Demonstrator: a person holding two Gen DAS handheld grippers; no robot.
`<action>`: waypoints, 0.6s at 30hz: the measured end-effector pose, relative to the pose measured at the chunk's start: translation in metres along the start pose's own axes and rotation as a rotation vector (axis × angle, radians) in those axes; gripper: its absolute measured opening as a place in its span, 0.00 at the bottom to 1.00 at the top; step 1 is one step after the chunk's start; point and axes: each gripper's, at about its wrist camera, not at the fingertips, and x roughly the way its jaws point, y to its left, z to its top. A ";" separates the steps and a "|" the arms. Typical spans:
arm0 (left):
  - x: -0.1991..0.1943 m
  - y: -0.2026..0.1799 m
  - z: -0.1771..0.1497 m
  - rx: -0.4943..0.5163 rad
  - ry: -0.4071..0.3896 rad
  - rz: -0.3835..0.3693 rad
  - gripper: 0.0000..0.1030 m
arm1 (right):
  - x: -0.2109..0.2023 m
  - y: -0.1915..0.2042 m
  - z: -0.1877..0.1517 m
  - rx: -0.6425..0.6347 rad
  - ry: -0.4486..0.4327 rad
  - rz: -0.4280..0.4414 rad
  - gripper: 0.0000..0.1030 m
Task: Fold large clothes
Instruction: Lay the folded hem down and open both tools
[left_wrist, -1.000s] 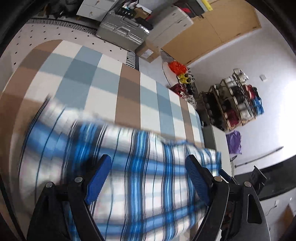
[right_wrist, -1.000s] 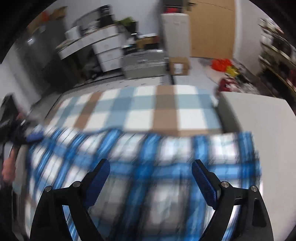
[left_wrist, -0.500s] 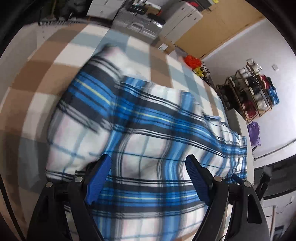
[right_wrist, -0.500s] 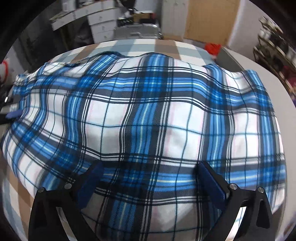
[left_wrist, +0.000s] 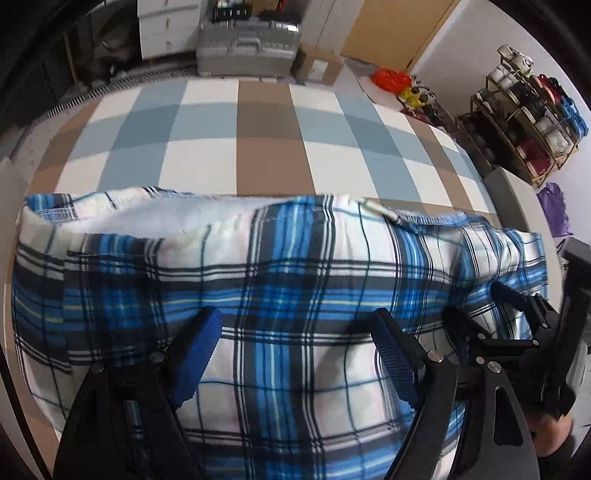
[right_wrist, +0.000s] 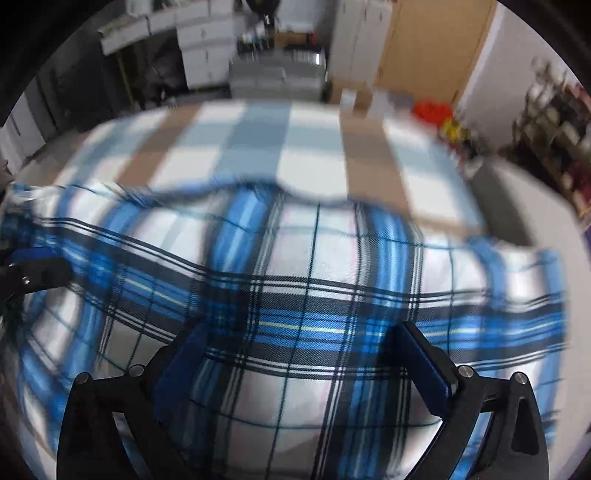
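Item: plaid shirt (left_wrist: 295, 288), on checked bedcover (left_wrist: 258, 122) | my left gripper (left_wrist: 295, 350): above shirt, fingers spread, gripping nothing | my right gripper (right_wrist: 303, 362): above shirt, fingers wide, empty

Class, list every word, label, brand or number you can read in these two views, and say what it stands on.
None can be read.
cardboard box: a pale label, too small to read.
plaid shirt, checked cover: no writing shows.
Right wrist view: too blurred to read.
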 end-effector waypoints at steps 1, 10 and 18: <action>0.001 -0.001 -0.001 0.021 0.001 0.014 0.77 | 0.002 -0.002 -0.003 0.014 -0.002 0.022 1.00; -0.060 0.019 -0.050 -0.063 -0.058 -0.164 0.77 | -0.080 -0.017 -0.079 0.040 -0.169 0.146 1.00; -0.025 0.018 -0.081 0.004 -0.071 -0.011 0.77 | -0.048 0.013 -0.123 0.008 -0.102 -0.036 1.00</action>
